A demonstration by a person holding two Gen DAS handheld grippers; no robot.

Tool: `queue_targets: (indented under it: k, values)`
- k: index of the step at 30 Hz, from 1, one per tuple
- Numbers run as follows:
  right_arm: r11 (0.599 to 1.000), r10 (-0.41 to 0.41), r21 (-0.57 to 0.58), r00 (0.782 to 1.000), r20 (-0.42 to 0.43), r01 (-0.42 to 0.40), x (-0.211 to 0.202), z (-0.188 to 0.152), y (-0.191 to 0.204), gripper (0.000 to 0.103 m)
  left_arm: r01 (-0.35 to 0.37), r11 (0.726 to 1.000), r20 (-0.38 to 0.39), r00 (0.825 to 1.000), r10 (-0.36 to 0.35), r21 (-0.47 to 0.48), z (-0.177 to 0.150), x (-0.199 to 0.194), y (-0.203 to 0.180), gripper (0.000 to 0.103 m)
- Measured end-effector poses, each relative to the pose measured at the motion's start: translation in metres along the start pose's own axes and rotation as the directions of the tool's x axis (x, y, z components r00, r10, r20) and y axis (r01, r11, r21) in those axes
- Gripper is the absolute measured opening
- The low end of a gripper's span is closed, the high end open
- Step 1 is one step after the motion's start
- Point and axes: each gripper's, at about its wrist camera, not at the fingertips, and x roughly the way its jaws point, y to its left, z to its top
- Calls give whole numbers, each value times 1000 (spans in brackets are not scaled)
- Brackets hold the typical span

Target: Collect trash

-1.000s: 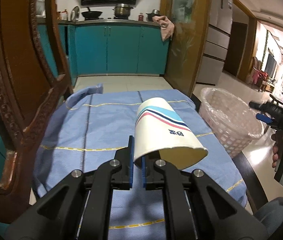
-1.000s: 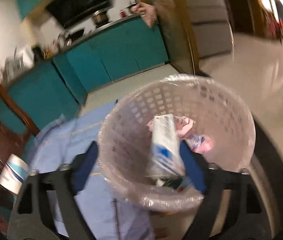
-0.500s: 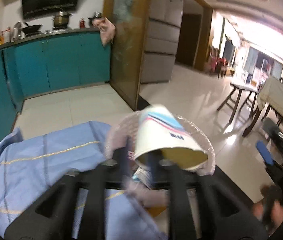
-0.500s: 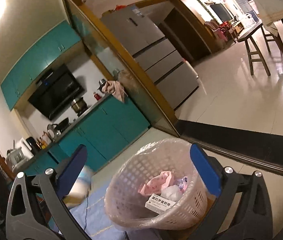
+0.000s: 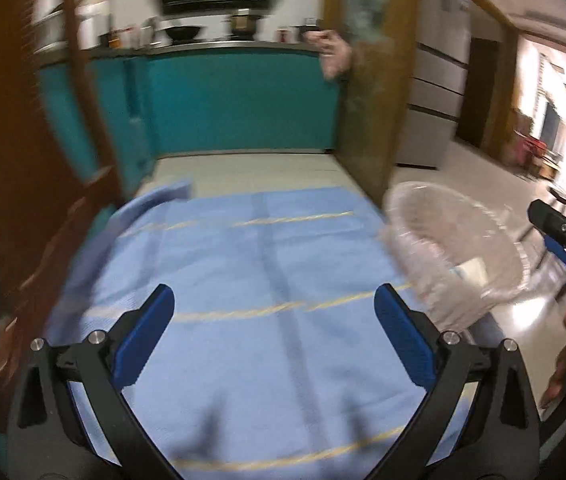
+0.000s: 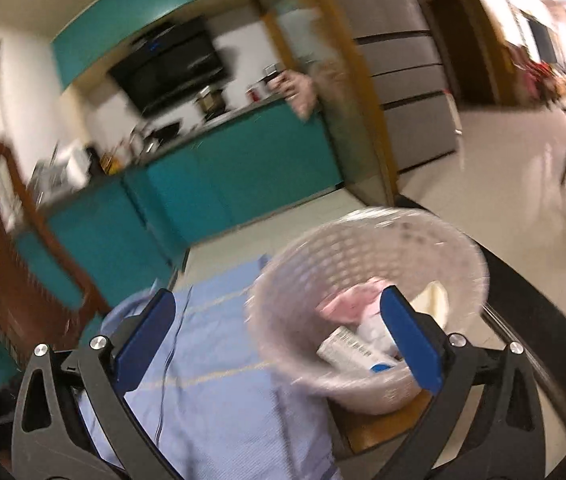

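Note:
My left gripper (image 5: 274, 304) is open and empty above the blue tablecloth (image 5: 243, 272). The white lattice trash basket (image 5: 455, 248) with a clear liner stands at the table's right edge, right of that gripper. My right gripper (image 6: 279, 312) is open and empty, held over the near side of the basket (image 6: 315, 264). Inside the basket I see a pale paper cup (image 6: 435, 300), pink wrappers (image 6: 353, 300) and a white carton (image 6: 353, 350). The right gripper (image 5: 563, 236) also shows at the right edge of the left wrist view.
A carved wooden chair (image 5: 23, 184) stands at the table's left. Teal kitchen cabinets (image 5: 239, 100) line the far wall. A wooden door frame (image 5: 375, 92) rises behind the basket. The tiled floor (image 6: 523, 168) opens to the right.
My left gripper carried the paper cup over the basket, opened and let it go, then swung back left over the cloth. The cup now lies in the basket. The right gripper stayed open.

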Motion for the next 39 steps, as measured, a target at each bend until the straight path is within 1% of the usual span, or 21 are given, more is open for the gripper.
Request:
queue_targets:
  k: [2,5,7,10,13,16,22,30,39]
  values:
    - [998,16,-63,999,-37,-19,4,-10,23,100,-24,999,-26,999,23,-41,-14,-6,23,100]
    - [990,32,-131,995,-94,-44,8,-29,54,100,-24,997,-81,997,18,-74,-20,-8,39,100]
    - [985,37,-164,992,-119,-56,10,-38,68,100,-26,997,-83,996,20,-74,-23,-12,41,100]
    - [980,38,-188,990,-135,-63,9,-50,79,100,-57,997,-99,994,52,-47,-25,-10,40,100]
    - [977,29,-206,991,-134,-56,12,-53,89,100,-45,998,-109,993,39,-53,-27,-10,39,100]
    - [978,20,-204,992,-124,-45,11,-52,89,100,-53,998,-90,995,48,-47,-27,-13,38,100]
    - [981,9,-192,991,-134,-35,16,-51,84,100,-72,996,-37,997,70,-44,-22,-20,40,100]
    - [979,11,-200,990,-141,-40,17,-53,87,100,-61,996,-27,998,60,-66,-20,-20,43,100]
    - [979,13,-197,989,-145,-42,17,-54,87,100,-60,996,-26,998,59,-64,-20,-20,42,100]
